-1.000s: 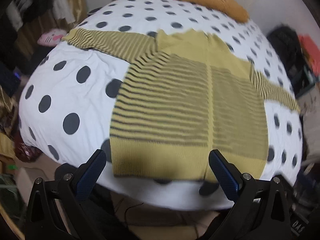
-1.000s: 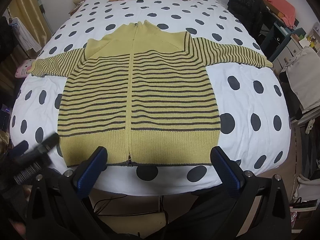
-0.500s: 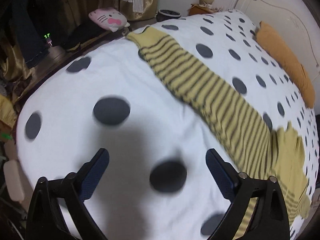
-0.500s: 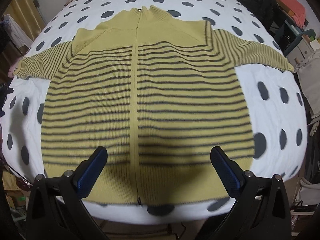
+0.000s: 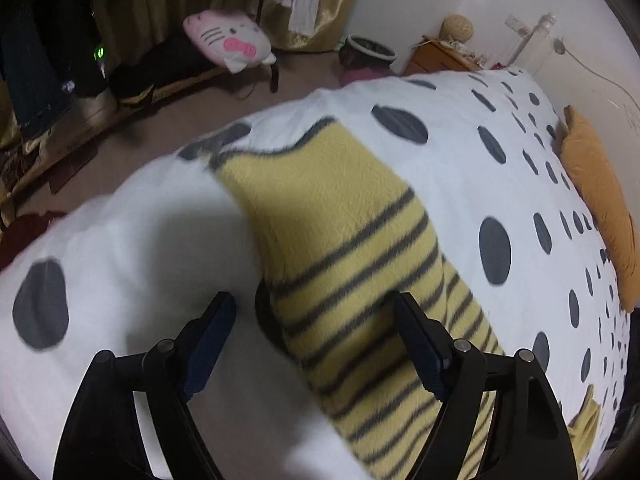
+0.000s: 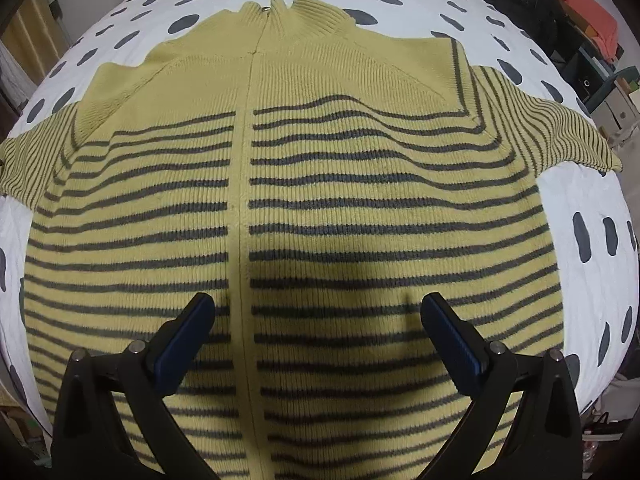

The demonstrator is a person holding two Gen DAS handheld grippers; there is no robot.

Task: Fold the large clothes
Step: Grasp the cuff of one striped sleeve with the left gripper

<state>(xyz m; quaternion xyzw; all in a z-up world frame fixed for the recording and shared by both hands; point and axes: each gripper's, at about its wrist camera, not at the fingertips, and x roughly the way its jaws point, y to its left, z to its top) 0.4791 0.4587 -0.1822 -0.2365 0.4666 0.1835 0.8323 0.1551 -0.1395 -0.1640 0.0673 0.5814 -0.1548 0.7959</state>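
The striped sweater (image 6: 320,208) lies flat, front up, on the polka-dot bed (image 5: 120,248), sleeves spread to both sides. White cover shows past each sleeve end and beside the body. The left gripper (image 5: 316,320) points steeply down over the sleeve cuff (image 5: 320,200) near the bed's edge; its fingers have just been closing but remain released, sleeve between them. The right gripper (image 6: 318,316) hangs over the sweater's lower body, fingers spread, grasping nothing.
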